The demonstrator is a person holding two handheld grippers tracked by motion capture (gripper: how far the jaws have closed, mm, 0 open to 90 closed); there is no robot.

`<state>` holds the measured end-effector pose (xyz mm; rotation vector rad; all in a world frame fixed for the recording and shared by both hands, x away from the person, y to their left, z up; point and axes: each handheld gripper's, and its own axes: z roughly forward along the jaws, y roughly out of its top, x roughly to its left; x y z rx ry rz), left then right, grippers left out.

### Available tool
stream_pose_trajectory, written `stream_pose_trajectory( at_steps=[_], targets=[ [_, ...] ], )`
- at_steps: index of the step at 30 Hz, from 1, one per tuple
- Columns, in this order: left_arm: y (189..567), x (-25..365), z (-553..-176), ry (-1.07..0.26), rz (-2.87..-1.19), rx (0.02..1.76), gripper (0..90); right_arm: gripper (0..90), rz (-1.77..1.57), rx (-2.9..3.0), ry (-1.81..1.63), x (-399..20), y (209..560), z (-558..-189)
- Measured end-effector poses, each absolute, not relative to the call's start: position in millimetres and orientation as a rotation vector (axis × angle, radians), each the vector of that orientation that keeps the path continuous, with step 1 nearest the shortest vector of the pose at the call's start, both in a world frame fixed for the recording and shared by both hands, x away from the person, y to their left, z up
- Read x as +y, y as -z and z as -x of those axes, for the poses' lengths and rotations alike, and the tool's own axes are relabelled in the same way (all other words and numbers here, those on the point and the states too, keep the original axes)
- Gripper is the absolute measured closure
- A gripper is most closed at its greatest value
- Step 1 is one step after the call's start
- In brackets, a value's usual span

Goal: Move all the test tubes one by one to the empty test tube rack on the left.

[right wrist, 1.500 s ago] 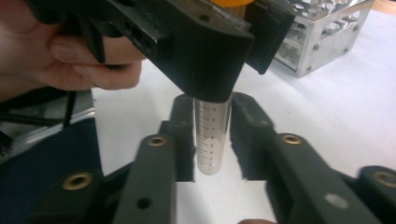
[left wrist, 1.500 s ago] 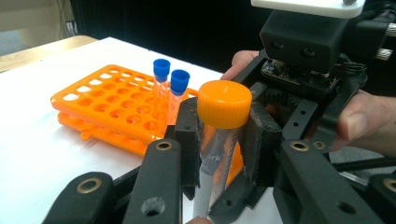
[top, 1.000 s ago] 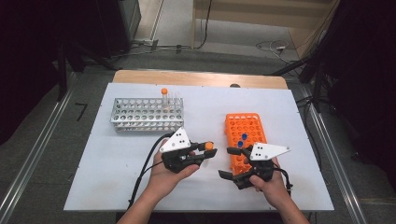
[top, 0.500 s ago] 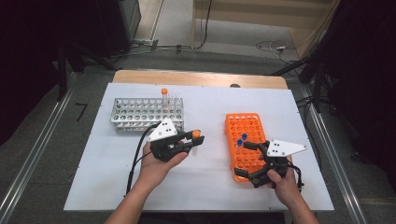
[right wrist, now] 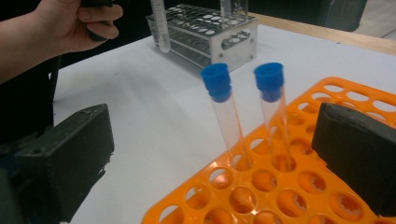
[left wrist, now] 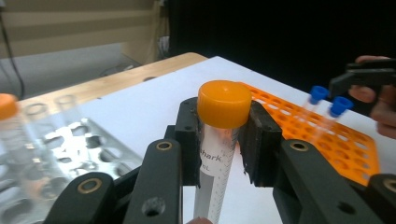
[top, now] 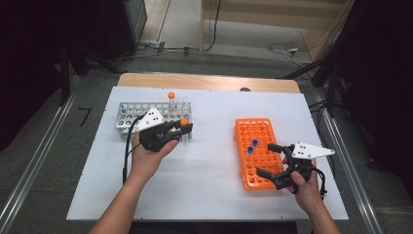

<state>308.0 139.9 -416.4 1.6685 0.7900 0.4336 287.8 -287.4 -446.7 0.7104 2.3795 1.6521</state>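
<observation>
Orange-capped tube (left wrist: 223, 135): we see left gripper (left wrist: 223, 140) clamping it, seemingly above metal rack (top: 127, 113); right gripper (top: 273, 161) gapes, unloaded.

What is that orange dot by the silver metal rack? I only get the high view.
Observer: It's the orange screw cap of a clear plastic tube, clamped between the left gripper's black pads.
Operator: Anything written on it?
Observer: Yes, printed letters on its side, partly hidden by a pad.
Operator: And the right gripper?
Observer: The right gripper has just been opening; its jaws stand wide apart with nothing between the pads, low over the orange plastic rack, pointing at two blue-capped clear tubes standing in neighbouring holes.
</observation>
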Motion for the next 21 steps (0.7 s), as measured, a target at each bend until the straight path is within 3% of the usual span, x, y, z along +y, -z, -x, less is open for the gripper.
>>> stream_pose_trajectory(
  at_steps=[21],
  targets=[
    [405,185,-366,-0.604,-1.543,0.956,71.2,0.0,-0.786,2.360,-1.628,-303,454,-295]
  ],
)
